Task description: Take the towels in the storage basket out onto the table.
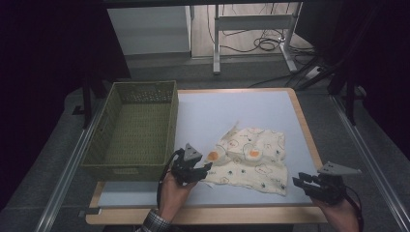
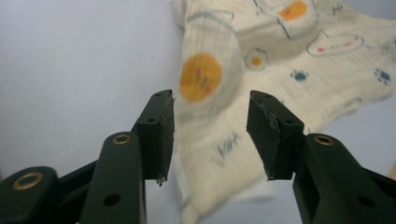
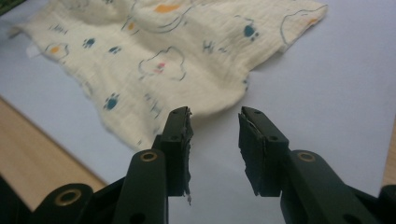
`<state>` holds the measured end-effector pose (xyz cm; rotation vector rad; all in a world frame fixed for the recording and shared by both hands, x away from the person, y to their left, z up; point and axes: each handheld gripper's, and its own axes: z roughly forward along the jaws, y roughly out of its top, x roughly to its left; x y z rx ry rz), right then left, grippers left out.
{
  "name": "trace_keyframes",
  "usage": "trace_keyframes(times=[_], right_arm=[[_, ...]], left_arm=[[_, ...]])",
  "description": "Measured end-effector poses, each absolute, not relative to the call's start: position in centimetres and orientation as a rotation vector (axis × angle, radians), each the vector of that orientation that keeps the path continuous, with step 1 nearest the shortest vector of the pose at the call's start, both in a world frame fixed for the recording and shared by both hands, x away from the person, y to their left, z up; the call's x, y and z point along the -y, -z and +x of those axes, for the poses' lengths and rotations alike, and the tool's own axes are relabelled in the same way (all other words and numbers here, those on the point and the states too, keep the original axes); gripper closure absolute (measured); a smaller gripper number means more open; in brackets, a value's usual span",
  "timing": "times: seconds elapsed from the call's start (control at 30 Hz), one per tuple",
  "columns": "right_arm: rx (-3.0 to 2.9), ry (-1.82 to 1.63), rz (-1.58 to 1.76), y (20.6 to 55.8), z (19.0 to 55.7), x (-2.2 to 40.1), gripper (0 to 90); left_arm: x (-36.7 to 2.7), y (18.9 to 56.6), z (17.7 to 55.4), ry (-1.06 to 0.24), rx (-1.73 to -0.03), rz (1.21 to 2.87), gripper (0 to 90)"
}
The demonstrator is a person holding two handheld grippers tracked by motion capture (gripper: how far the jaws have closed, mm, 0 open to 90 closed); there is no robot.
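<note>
One patterned cloth (image 1: pixel 251 159), one woven basket (image 1: pixel 133 130), two grippers, jaws apart.

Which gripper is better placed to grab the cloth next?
Left. The left gripper sits at the patterned cloth's near-left edge, jaws open with fabric showing between them in its own view. The right gripper is also open but stands off the cloth's near-right corner, over bare table.

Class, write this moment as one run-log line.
cloth: crumpled on table, unheld | left gripper: open at cloth edge | right gripper: open, clear of cloth | basket: empty
</note>
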<state>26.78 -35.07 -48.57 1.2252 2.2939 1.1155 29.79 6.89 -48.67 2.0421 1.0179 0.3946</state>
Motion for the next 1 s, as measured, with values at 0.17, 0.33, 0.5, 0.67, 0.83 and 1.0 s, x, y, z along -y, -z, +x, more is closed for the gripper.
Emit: trace_keyframes(times=[0.17,0.33,0.5,0.67,0.83,1.0], right_arm=[[-2.278,-1.138,1.269,49.2,29.4,34.6,64.3],[-2.271,-1.121,1.281,49.6,31.6,34.1,66.6],[-2.252,-1.108,1.284,49.5,33.3,33.8,69.9],[-2.229,-1.080,1.282,49.0,35.6,33.4,72.0],[-2.201,-1.057,1.280,48.7,37.9,33.0,72.8],[-2.184,-1.013,1.298,49.2,40.0,32.7,72.3]], left_arm=[[-4.8,47.8,33.2,-0.442,-1.025,2.059,50.7],[-3.8,47.3,35.6,-0.473,-1.036,2.075,51.1],[-2.8,46.9,38.9,-0.502,-1.050,2.082,51.7],[-2.3,47.7,42.5,-0.506,-1.073,2.118,54.3],[-2.1,49.0,45.1,-0.476,-1.068,2.102,54.4],[-1.5,50.2,46.2,-0.500,-1.071,2.115,52.0]])
